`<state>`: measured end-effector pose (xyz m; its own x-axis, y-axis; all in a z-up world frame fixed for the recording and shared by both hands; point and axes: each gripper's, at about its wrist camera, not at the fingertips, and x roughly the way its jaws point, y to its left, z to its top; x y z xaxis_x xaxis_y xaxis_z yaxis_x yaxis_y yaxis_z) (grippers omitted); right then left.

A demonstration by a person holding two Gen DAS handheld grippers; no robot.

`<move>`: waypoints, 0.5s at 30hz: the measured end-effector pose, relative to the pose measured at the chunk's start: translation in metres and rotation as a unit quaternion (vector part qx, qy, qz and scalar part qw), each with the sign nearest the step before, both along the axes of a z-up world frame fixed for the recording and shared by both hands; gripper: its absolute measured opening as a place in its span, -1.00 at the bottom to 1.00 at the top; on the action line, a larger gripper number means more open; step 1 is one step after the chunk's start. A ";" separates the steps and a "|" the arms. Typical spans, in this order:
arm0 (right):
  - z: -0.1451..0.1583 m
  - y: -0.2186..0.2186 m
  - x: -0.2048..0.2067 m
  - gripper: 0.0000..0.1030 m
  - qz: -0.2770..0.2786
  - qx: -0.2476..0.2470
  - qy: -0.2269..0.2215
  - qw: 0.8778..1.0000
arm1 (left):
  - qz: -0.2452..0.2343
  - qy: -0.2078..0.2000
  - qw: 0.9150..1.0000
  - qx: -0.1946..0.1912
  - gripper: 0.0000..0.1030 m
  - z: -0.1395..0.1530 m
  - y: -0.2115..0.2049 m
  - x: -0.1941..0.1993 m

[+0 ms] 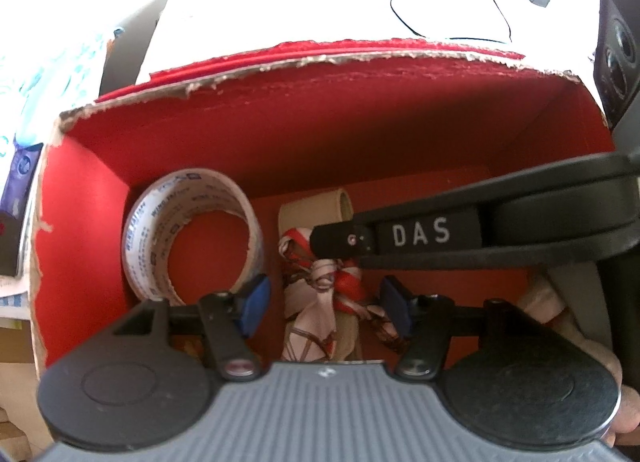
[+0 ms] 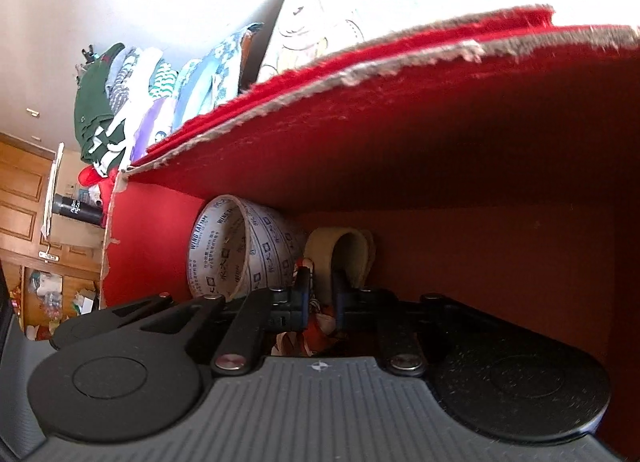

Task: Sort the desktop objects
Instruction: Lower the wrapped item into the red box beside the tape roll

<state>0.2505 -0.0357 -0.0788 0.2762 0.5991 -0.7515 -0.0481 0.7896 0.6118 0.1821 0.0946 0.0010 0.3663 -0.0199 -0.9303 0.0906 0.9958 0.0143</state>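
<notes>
Cardboard walls, red inside and torn along the rim, close round both my grippers: I am reaching into the red box [image 1: 360, 125]. My left gripper [image 1: 326, 302] hangs over the box floor with its blue-padded fingers [image 1: 254, 308] spread wide, holding nothing. Between and beyond them lies the red-and-white patterned cloth bundle [image 1: 320, 290], knotted, with a beige rolled piece [image 1: 316, 209] touching its far end. A roll of printed tape [image 1: 192, 238] stands on edge in the left corner, just beside the bundle. My right gripper [image 2: 320, 296] comes in from the right, its black finger marked DAS reaching the bundle's upper part. In the right wrist view its fingers stand narrow with the cloth between them; I cannot tell whether they grip it or only straddle it.
</notes>
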 end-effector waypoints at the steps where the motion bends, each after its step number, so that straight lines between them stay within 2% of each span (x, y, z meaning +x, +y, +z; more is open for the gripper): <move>1: -0.001 0.003 0.001 -0.71 -0.001 -0.001 0.001 1.000 | 0.000 0.000 1.000 0.000 0.21 0.000 0.000 0.000; 3: -0.001 0.009 0.001 -0.68 0.001 -0.003 -0.003 1.000 | 0.001 0.002 1.000 0.000 0.22 0.001 -0.001 0.001; 5: 0.000 0.035 0.008 -0.63 0.000 -0.009 -0.005 1.000 | 0.002 0.004 1.000 0.001 0.22 0.001 -0.003 0.002; 8: 0.004 0.029 0.004 -0.42 -0.003 -0.021 -0.012 1.000 | 0.002 0.005 1.000 0.001 0.24 0.002 -0.004 0.003; 15: 0.000 0.049 0.010 -0.42 -0.011 -0.024 -0.015 1.000 | 0.001 0.007 1.000 0.005 0.29 0.003 -0.009 0.004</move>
<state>0.2607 0.0130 -0.0792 0.3122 0.5556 -0.7706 -0.0472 0.8192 0.5715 0.1863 0.0855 0.0045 0.3529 -0.0097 -0.9356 0.0897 0.9957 0.0236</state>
